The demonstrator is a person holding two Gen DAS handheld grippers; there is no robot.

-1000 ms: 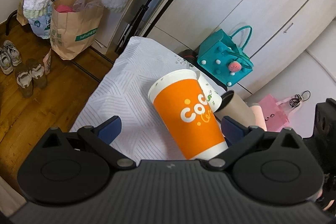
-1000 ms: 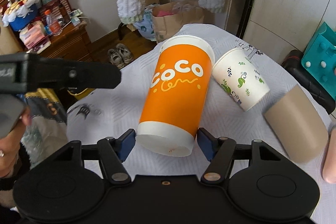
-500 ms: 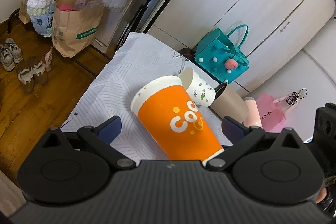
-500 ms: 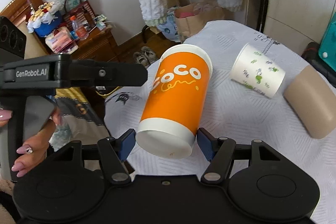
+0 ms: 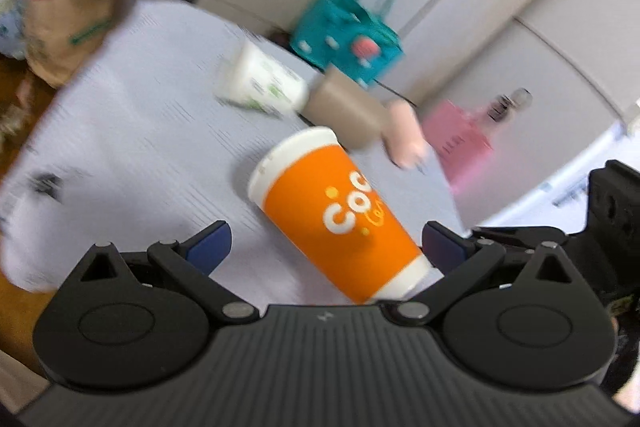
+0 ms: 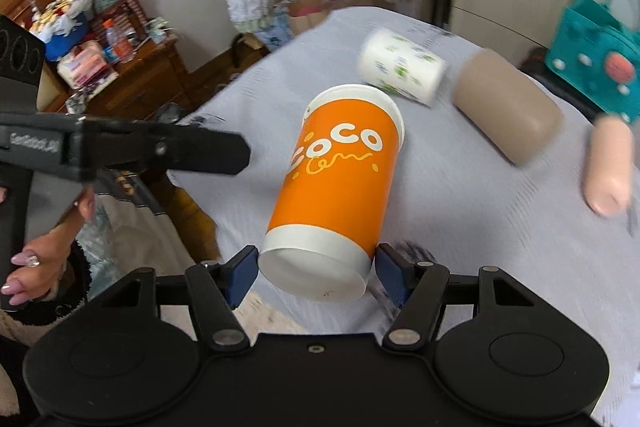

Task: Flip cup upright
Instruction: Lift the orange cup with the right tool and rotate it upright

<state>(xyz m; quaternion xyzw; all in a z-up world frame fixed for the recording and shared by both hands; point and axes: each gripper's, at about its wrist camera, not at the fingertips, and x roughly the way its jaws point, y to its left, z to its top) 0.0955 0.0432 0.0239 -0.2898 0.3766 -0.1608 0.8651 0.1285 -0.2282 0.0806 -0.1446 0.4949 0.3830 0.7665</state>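
Pinched by the base between the right gripper [image 6: 316, 269] pads, orange paper cup [image 6: 340, 183] now lifted off the grey tablecloth [image 6: 500, 247], rim pointing away, tilting further than a second ago; uprighting under way. Left gripper [image 5: 325, 243] spread, idle beside it. Floral, tan, pink cups lying beyond.

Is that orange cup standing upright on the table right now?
No, the orange cup is tilted, clamped at its base end between the right gripper fingers, above the table.
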